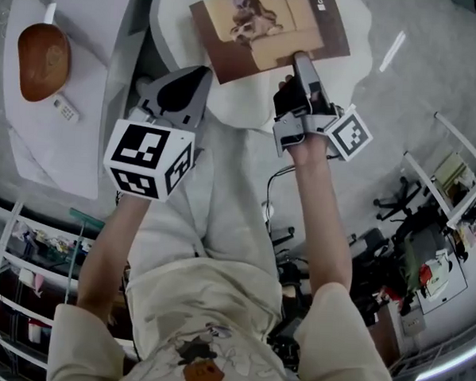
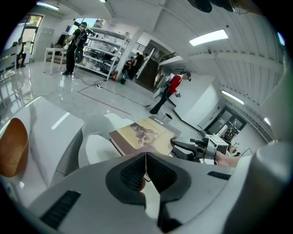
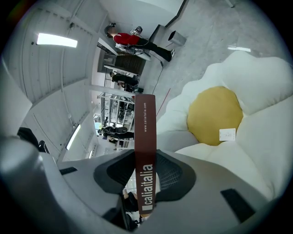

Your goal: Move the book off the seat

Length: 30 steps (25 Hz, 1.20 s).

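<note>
My right fingers pinch the stiff, probably heavy book by its near edge; my left fingers sit closed, empty.

The book lies over the seat, its near edge between the jaws of the right hand-held gripper. The left hand-held gripper is off the book's near left corner. Left of the seat, a bench carries a bowl, with a remote just nearer.
</note>
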### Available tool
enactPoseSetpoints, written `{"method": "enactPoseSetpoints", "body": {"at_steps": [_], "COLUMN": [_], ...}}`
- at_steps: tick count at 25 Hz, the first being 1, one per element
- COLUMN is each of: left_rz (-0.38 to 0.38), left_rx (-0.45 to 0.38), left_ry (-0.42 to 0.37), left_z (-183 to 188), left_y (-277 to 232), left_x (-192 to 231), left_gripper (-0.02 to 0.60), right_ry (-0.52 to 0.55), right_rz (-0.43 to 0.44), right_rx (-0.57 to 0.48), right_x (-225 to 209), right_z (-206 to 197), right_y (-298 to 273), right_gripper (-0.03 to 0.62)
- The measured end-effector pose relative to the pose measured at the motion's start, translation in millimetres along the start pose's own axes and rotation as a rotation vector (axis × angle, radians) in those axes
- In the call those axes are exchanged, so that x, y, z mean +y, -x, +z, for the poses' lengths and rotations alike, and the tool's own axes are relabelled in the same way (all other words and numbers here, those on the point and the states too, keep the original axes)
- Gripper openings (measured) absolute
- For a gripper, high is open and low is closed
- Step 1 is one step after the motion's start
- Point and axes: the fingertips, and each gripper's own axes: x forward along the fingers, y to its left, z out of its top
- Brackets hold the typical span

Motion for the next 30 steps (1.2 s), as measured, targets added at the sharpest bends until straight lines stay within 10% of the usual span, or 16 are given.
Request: {"method": "enactPoseSetpoints", "body": {"at_steps": [30], "left_rz": [0.069], "left_rx": [-0.191], "left_ry": [0.076], "left_z": [104.2], "left_y": [167.0], "left_x": [-37.3], "left_gripper": [0.012], "right_ry": [0.108], "right_rz": [0.198], "right_rx": [0.14], "right_x": [225.9], "right_z": [-20.1], "right_y": [16.4], "right_gripper": [0.138]}}
